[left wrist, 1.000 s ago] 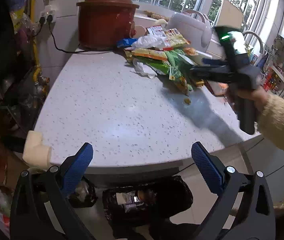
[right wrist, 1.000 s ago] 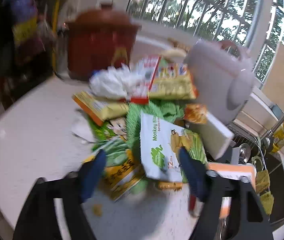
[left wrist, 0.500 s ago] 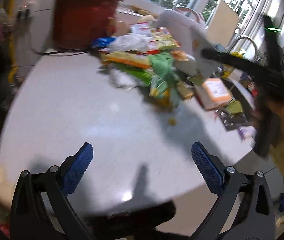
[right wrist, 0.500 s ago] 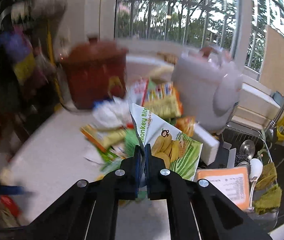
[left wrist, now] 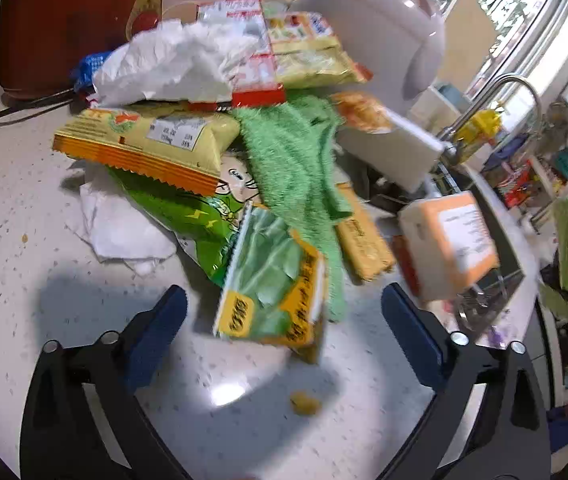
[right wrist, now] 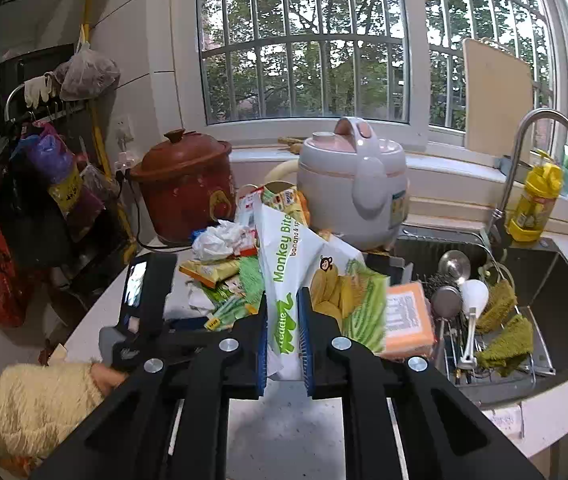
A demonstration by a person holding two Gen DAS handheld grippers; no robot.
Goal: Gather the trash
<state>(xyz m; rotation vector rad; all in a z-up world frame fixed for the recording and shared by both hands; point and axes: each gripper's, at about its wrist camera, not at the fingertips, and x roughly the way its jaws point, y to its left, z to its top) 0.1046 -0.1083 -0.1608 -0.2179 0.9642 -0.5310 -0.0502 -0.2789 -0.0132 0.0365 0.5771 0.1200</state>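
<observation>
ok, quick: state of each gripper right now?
Left gripper: open, holding nothing, the green snack packet lies loose between its jaws.
Right gripper: holding the Monkey Bites bag, jaws opening slightly.

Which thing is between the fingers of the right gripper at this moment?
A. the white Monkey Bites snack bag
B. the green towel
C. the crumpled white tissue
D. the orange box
A: in the right wrist view the right gripper has the white Monkey Bites snack bag between its blue pads, lifted above the pile; its jaws are opening slightly.
</observation>
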